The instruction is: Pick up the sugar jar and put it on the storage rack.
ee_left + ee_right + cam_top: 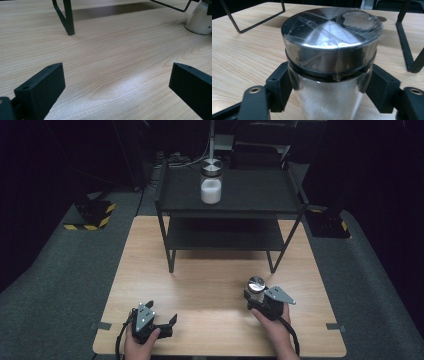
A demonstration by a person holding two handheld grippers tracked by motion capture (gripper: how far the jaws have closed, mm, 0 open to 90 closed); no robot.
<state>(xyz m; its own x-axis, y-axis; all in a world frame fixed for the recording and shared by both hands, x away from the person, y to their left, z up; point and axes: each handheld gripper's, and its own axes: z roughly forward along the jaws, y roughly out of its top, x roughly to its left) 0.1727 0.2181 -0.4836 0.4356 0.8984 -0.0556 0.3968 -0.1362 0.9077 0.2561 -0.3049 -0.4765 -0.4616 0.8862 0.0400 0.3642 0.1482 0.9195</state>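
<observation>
We are looking at a lab or recording studio rather than a home. A pale wooden tabletop (210, 285) stands on grey carpet (65, 275) in a room blacked out all round, lit only from above. Yellow-and-black hazard-striped stand feet (92, 217) sit on the floor at both sides, and cables (172, 159) lie behind. A bare black metal two-tier shelf (235, 202) stands on the tabletop. Grey tape marks (100, 325) sit at the tabletop's edges, and each hand holds a black cabled tool (150, 322).
</observation>
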